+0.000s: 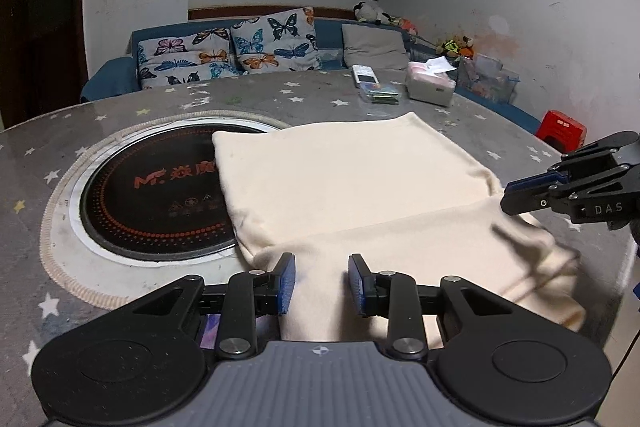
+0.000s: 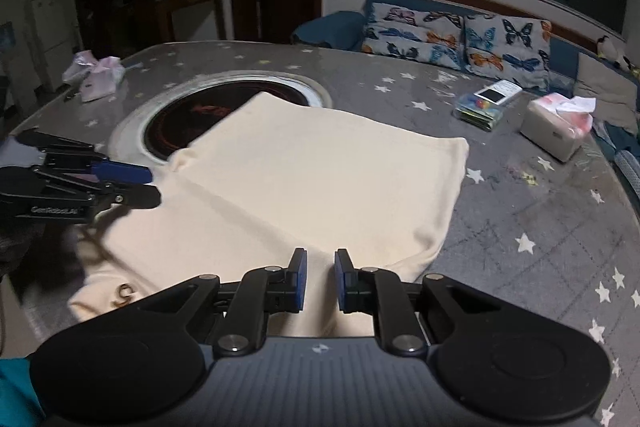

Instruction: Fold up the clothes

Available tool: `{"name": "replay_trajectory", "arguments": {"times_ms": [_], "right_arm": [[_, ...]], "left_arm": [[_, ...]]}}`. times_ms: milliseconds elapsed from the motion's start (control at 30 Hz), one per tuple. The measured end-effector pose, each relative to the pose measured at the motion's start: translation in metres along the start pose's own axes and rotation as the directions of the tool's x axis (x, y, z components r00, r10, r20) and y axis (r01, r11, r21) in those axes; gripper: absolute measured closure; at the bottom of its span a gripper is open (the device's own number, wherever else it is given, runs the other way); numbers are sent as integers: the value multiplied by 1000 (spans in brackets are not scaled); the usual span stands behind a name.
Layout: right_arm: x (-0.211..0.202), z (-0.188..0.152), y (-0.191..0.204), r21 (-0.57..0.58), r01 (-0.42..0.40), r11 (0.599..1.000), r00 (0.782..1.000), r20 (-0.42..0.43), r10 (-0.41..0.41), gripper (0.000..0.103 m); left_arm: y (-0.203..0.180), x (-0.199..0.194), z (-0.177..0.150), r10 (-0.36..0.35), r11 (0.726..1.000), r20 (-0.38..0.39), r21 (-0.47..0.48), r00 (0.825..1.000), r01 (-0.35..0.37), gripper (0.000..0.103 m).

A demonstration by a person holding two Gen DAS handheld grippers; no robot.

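At the worktop's (image 1: 280,95) near edge, the left gripper (image 1: 322,285) and right gripper (image 2: 321,279) both stood with jaws apart over the cream garment's (image 1: 360,179) near hem, gripping nothing. The garment lay partly folded (far corner over the inset cooker (image 1: 160,195)). Closing unevenly could likely drag the fold askew.
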State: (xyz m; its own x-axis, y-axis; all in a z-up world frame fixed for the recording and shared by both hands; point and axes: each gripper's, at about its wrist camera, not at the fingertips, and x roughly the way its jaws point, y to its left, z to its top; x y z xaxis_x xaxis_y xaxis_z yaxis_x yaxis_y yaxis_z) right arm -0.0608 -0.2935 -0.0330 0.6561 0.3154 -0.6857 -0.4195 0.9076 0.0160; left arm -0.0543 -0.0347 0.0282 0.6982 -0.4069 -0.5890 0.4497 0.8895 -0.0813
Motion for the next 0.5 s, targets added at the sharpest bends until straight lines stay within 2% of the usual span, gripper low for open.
{"name": "replay_trajectory", "arguments": {"times_ms": [233,367,500], "right_arm": [[-3,-22,15,-42,-56,998,995,-84,53,87],[-9,-21,16,-37,-62,997,995,-76,59,86],[-13,-19,18,-44,-65,997,995,-77,61,83]], "left_arm": [[-20,-40,-18,-81,986,-14,147,997,82,70],[-35,-55,-33,-112,952,-29,284,993,116,69],[-49,-56,-47,-139,913,-46,382,989,146,69]]}}
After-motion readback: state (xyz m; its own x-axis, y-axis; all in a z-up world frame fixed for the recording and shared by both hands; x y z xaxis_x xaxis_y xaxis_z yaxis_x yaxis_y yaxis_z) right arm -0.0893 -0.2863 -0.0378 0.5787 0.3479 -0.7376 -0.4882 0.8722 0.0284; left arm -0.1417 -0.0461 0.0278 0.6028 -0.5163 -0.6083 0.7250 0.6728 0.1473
